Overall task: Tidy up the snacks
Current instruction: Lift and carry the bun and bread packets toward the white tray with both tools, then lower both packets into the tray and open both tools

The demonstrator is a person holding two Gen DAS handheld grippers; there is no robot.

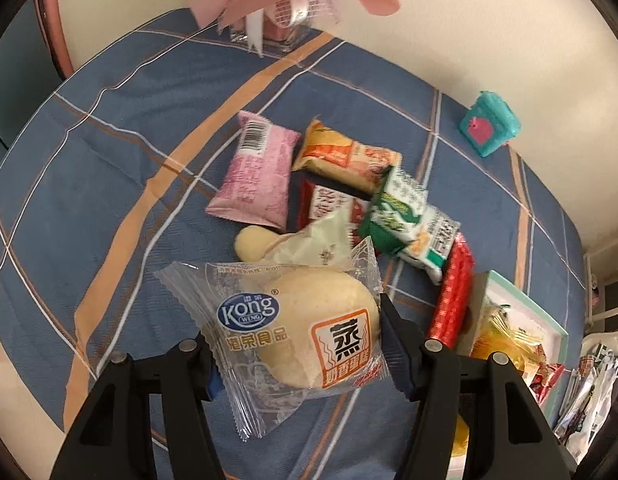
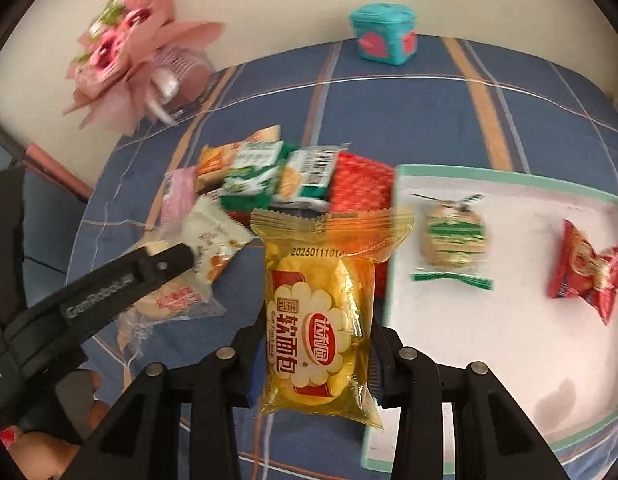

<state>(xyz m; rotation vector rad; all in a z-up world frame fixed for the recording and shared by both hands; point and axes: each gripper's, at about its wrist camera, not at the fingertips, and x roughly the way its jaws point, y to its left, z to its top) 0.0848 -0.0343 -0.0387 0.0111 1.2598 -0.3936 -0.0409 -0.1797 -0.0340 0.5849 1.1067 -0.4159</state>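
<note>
— Where the left wrist view looks down along its fingers, what does the left gripper [image 1: 297, 344] hold?
— It is clamped on a clear-wrapped steamed cake [image 1: 309, 332] at lower centre, one finger on each side. Beyond, mid-frame, lies the snack pile: a pink packet [image 1: 257, 176], an orange packet [image 1: 345, 156], a green packet [image 1: 405, 224]. Only a corner of the tray [image 1: 521, 292] shows, lower right.
— And the right wrist view?
— The right gripper [image 2: 317, 356] grips a yellow bread packet [image 2: 321, 320] upright at lower centre, just left of the tray [image 2: 509, 176]. This view shows the tray's inside: a green-striped sweet [image 2: 453, 240] and a red packet [image 2: 589, 272]. The left gripper [image 2: 169, 268] reaches in from the lower left, tilted, gripping its cake [image 2: 169, 296].
</note>
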